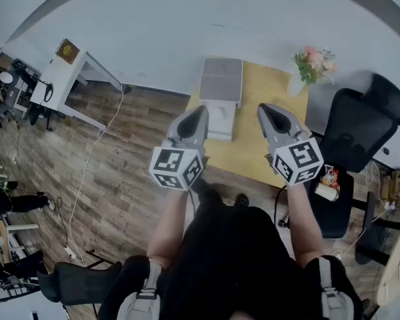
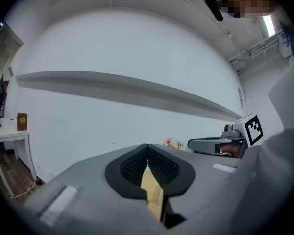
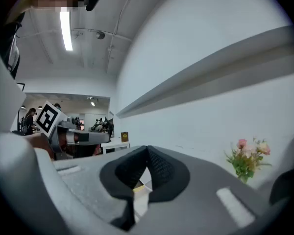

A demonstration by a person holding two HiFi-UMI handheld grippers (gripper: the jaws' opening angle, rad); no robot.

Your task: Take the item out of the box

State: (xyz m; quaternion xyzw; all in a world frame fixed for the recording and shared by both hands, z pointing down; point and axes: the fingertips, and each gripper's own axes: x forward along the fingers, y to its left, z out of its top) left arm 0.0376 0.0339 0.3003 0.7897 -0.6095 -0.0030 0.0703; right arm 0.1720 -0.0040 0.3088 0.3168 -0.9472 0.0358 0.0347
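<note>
A white box (image 1: 221, 120) with its grey lid (image 1: 221, 79) raised stands on the yellow table (image 1: 267, 92), at its far left part. What lies inside it is hidden from here. My left gripper (image 1: 201, 111) hovers just in front of the box on its left side, jaws shut and empty. My right gripper (image 1: 266, 109) is held level with it, to the right of the box, also shut with nothing in it. In the left gripper view the pads (image 2: 159, 163) meet at the tip of the left gripper (image 2: 147, 148). The right gripper (image 3: 147, 150) looks the same in its own view.
A vase of pink flowers (image 1: 313, 62) stands at the table's far right corner. A black office chair (image 1: 359, 127) sits to the right, and a stool with a can (image 1: 326, 191) is beside it. A white desk (image 1: 61, 79) and a cable (image 1: 87, 172) are on the wooden floor at left.
</note>
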